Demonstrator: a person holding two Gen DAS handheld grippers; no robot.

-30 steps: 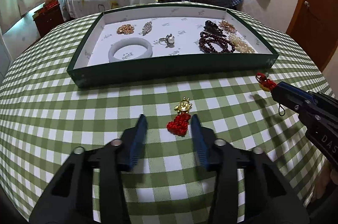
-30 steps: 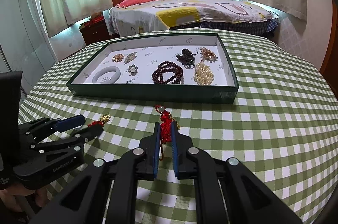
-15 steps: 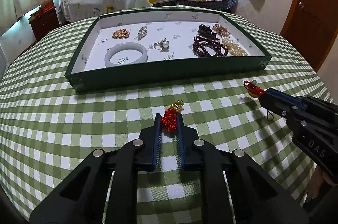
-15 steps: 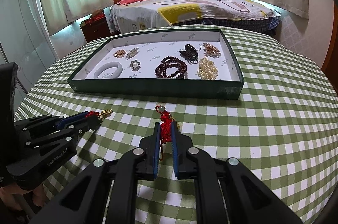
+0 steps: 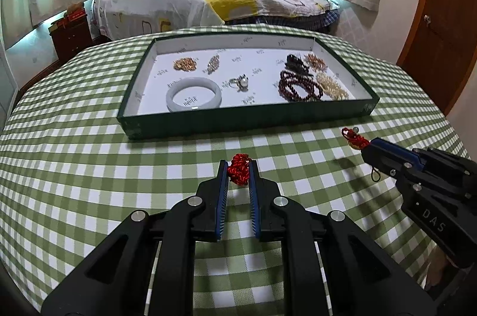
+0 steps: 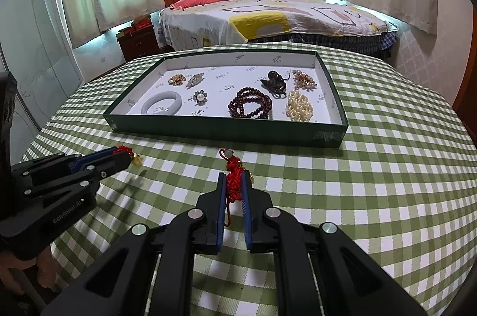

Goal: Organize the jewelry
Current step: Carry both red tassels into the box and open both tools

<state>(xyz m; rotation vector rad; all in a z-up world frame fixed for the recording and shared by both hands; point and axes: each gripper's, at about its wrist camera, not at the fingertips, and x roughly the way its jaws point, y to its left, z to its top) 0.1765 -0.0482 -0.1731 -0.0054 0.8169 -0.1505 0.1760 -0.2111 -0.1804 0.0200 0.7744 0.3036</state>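
"DAS" shows on the right gripper [image 5: 369,150] body; left gripper [image 6: 125,159] reads "GenRobot.AI" (faint).

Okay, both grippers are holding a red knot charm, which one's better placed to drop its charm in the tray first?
Probably the left. The left gripper faces the tray's bare middle; the right gripper, shut on its own red charm, faces the beads.

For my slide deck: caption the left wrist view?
Left gripper clamps a red knot charm before the jewelry tray.
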